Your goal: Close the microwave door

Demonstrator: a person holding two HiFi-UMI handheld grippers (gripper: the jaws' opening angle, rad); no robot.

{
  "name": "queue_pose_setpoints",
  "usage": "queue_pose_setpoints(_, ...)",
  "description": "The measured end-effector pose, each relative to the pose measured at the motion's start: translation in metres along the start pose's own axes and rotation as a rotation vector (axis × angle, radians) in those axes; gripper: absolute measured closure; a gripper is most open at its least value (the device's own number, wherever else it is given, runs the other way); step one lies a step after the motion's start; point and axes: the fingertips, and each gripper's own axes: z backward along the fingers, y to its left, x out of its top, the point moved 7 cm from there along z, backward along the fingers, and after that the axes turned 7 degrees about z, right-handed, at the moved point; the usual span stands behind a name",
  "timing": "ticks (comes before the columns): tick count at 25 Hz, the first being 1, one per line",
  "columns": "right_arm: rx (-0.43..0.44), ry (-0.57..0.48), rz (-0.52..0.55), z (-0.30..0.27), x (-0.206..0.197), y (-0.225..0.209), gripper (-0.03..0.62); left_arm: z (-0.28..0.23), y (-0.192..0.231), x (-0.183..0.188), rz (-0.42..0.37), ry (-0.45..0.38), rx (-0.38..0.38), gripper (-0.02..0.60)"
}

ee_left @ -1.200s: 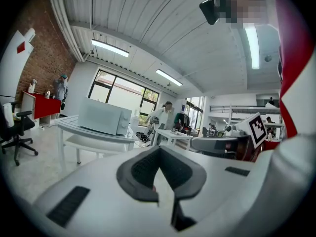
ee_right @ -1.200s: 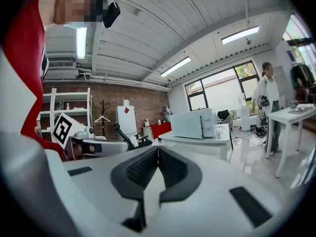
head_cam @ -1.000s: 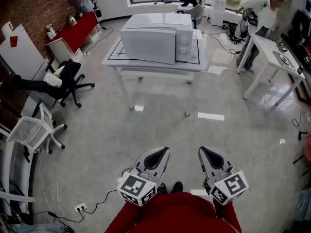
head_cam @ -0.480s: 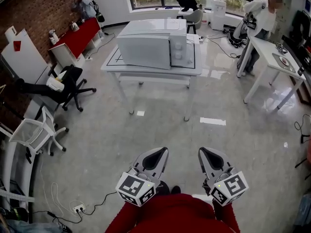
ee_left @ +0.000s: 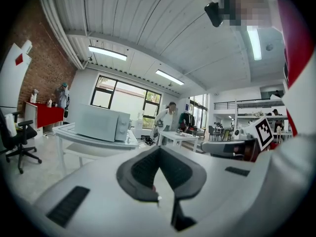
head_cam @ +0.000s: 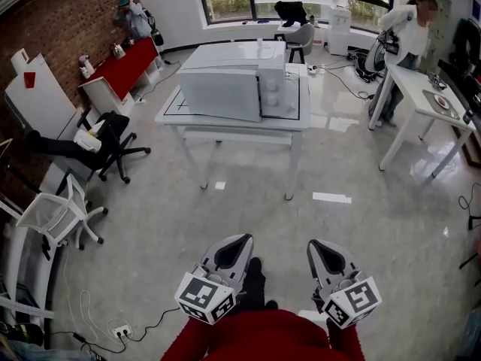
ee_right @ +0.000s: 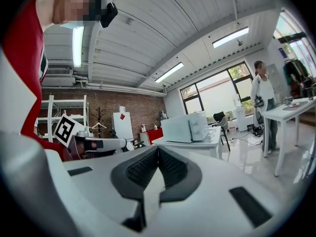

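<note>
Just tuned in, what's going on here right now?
A person in red holds a gripper in each hand, low over the floor. The left gripper and right gripper are both shut and empty. The microwave sits on a white table across the room, well out of reach. From here I cannot tell how far its door stands open.

Left gripper (head_cam: 239,239) and right gripper (head_cam: 316,244) on my end: light grey plastic shells, black ribbed pads (ee_left: 140,171) lining the jaws, and black slots (ee_left: 69,206) on top. Each one carries a white cube (head_cam: 204,298) with black square markers. I'm wearing a red top (head_cam: 259,338) and dark shoes (head_cam: 254,280).
</note>
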Motion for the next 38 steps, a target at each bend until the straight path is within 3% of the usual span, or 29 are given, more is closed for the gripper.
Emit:
queue_pose_setpoints(7, 0.007, 0.032, 0.000, -0.030, -0.001, -0.018, 0.582, -0.025, 0.026, 0.004, 0.012, 0.004, 0.020, 0.572)
queue_pose_setpoints(16, -0.005, 0.062, 0.017, -0.108, 0.018, -0.055, 0.582, -0.079, 0.100, 0.037, 0.026, -0.008, 0.052, 0.571)
queue_pose_setpoints(25, -0.011, 0.050, 0.049, -0.189, 0.030, -0.088, 0.582, -0.129, 0.162, 0.058, 0.014, -0.003, 0.030, 0.571)
queue_pose_setpoints(38, -0.026, 0.078, 0.080, -0.239, 0.044, -0.102, 0.582, -0.161, 0.203, 0.080, 0.057, -0.056, 0.028, 0.571)
